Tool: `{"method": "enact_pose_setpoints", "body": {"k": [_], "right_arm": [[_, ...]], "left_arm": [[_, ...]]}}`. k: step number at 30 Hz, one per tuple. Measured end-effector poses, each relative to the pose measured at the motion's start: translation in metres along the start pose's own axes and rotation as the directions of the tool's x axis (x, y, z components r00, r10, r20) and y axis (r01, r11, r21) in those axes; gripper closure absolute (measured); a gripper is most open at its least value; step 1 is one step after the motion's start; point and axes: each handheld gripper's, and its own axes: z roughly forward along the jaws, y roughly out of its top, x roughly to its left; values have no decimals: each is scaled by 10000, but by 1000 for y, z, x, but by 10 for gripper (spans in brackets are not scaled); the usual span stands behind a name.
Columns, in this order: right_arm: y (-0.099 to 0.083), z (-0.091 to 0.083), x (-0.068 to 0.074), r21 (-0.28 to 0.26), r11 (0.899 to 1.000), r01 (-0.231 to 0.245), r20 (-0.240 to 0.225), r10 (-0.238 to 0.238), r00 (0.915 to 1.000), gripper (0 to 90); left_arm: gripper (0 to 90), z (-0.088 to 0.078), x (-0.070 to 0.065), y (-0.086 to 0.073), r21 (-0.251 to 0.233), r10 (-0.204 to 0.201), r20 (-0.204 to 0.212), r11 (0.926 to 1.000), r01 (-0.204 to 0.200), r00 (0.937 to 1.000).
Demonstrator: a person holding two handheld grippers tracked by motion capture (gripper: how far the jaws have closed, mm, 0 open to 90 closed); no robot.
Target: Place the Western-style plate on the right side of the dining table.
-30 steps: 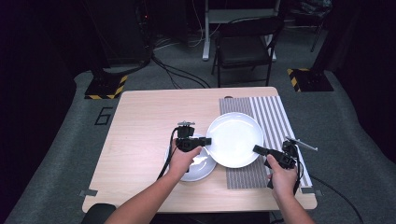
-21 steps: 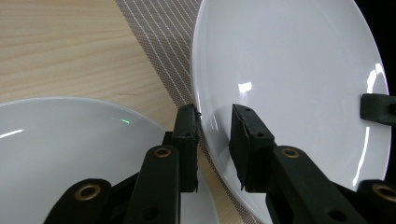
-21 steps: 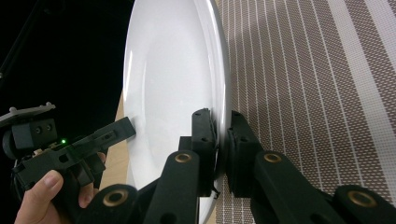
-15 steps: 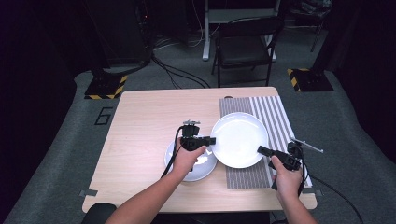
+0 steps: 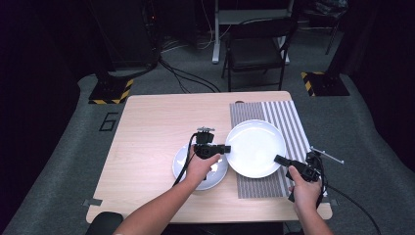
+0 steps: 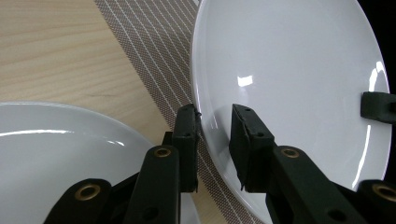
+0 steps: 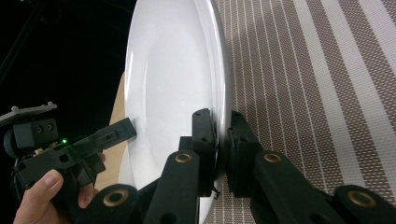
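Note:
A large white plate (image 5: 255, 147) is tilted above the striped placemat (image 5: 288, 117), held from both sides. My left gripper (image 5: 228, 148) is shut on its left rim; in the left gripper view the jaws (image 6: 215, 116) clamp the plate (image 6: 289, 70) edge, over the placemat (image 6: 149, 46). My right gripper (image 5: 278, 159) is shut on the near right rim; in the right gripper view its pads (image 7: 220, 119) pinch the plate (image 7: 173, 70), with the left gripper (image 7: 116, 133) across it. A smaller white plate (image 5: 182, 164) lies on the table under my left hand.
The wooden table (image 5: 156, 122) has bare room at its left and back. The smaller plate (image 6: 56, 154) sits close to the placemat's left edge. A black chair (image 5: 257, 49) stands beyond the table's far edge. The left gripper's cable trails over the smaller plate.
The large plate and both grippers holding it have shifted a little to the right over the placemat. Both grips stay the same.

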Motion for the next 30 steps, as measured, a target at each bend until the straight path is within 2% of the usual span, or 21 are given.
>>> {"method": "enact_pose_setpoints", "body": {"k": [3,4,5,7,8,17,30], "right_arm": [[0,-2,-1,-38,10000,-61,61,62,10000,839],[0,-3,-1,-69,9999,-100,32,100,9999,839],[0,-4,-2,-74,9999,-96,43,96,9999,839],[0,-5,-3,-86,9999,-114,58,115,9999,839],[0,-6,-4,-86,9999,-133,76,134,9999,838],[1,-10,-8,-183,9997,-129,115,131,9998,839],[3,-3,-19,-161,9995,-280,52,281,9996,838]], "left_arm": [[722,3,-1,1,21,12,48,10000,-12,10000],[721,3,-1,1,52,133,72,9999,-133,9999],[722,4,-2,1,77,22,94,10000,-22,10000],[721,5,-3,1,103,170,87,9998,-170,9998],[721,6,-4,1,100,71,100,9999,-72,9999],[723,13,-6,3,200,154,166,9997,-157,9997],[723,24,0,3,180,-150,165,9997,147,9998]]}}
